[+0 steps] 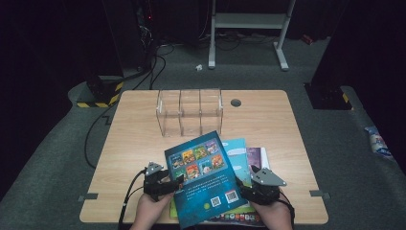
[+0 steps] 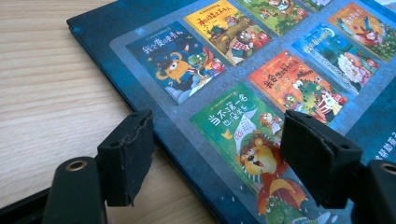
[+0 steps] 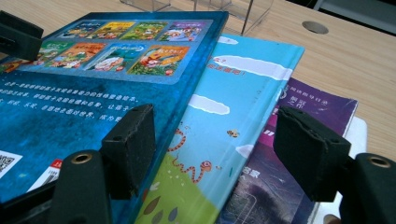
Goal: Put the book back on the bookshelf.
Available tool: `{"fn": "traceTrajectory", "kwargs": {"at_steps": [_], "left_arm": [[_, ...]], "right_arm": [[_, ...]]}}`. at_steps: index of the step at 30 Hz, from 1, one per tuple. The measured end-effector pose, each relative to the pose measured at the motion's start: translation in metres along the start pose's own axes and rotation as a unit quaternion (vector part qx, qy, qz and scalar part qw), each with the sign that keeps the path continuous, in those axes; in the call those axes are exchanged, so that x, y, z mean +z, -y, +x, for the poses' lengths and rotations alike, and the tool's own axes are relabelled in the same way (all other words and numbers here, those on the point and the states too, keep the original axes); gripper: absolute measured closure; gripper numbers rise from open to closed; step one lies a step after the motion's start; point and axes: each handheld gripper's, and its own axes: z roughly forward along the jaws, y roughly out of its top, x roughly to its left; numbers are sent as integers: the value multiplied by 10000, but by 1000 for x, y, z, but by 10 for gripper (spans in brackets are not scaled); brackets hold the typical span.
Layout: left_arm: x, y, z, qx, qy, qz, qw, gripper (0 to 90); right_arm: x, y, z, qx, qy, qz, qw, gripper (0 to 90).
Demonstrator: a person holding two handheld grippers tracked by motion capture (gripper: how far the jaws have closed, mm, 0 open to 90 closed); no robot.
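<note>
Jaws of the left gripper (image 2: pixel 217 156) stand wide, gripping nothing; the dark blue book's (image 2: pixel 261 93) left edge lies between them, untouched. Right gripper (image 3: pixel 215 149) likewise gapes over the book's right edge and the light blue book (image 3: pixel 224 121) beneath. Clear organizer (image 1: pixel 189 111) beyond, on the table (image 1: pixel 134 143).

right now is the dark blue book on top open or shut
Shut. The dark blue book lies flat, back cover up, atop the stack of books; no pages are spread.
</note>
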Motion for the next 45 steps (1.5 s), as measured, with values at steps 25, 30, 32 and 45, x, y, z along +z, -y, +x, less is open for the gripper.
{"fn": "traceTrajectory", "kwargs": {"at_steps": [25,30,32,45], "left_arm": [[16,-17,-29,622,274,55,9977,276],[21,-20,-37,761,384,35,9964,276],[21,-21,-38,807,392,45,9960,277],[29,-29,-53,1023,391,58,9940,302]], "right_arm": [[-11,11,-11,428,-13,-73,9991,311],[-13,10,-15,636,33,-136,9979,284],[-13,8,-18,705,-2,-86,9975,285],[0,-2,-20,730,-141,284,9968,272]]}}
